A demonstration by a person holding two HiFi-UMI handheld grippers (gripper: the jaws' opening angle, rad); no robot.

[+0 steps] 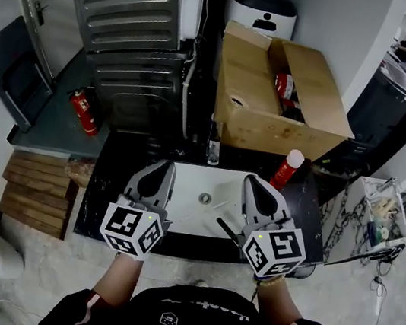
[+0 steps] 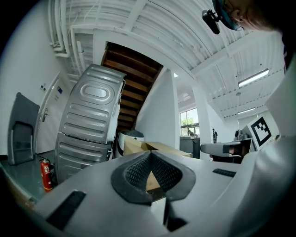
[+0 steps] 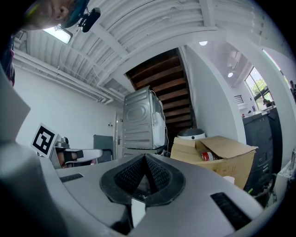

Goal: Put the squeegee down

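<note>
Left tool and right tool are both closed, empty. The squeegee looks already down by the sink, so probably just back off.

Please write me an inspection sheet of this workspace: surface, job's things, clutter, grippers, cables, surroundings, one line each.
Surface: dark counter with a white sink set in it.
Job's things: a thin dark bar, perhaps the squeegee, lies on the sink by the right gripper; no gripper holds it.
Clutter: red bottle with white cap at the counter's back edge; open cardboard box behind it.
Grippers: left gripper and right gripper both shut, nothing between the jaws.
Cables: loose cables hang at the counter's right end.
Surroundings: grey metal appliance, fire extinguisher, wooden pallets on the floor.
</note>
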